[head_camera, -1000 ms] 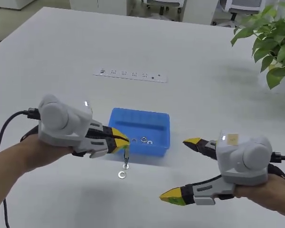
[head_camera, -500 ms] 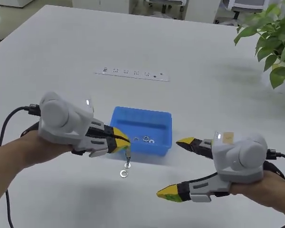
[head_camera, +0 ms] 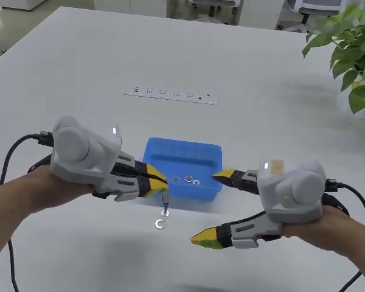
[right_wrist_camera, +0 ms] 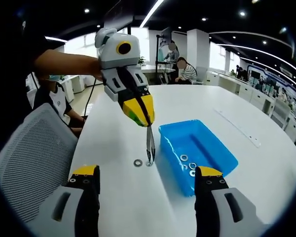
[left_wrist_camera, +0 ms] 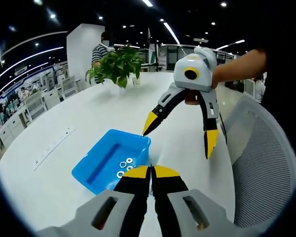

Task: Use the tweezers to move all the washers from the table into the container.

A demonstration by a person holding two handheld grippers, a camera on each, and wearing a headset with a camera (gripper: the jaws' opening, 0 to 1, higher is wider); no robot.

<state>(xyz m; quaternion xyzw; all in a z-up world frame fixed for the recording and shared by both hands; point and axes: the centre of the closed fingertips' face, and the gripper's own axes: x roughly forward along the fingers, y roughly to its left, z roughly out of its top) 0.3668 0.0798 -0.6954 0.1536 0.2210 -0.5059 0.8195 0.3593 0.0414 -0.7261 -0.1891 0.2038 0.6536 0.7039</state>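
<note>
Head view: left hand-held gripper clamps tweezers; washer near tips.

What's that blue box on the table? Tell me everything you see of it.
The box is a shallow, open-topped rectangular tray, bright blue, plastic by the look. It sits flat on the white table. Three small metal washers lie inside, close together by its near wall.

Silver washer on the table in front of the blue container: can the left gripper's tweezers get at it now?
Probably yes. The left gripper holds the metal tweezers point-down right beside the silver washer, with only bare white table between; the open right gripper stands off to the side.
</note>
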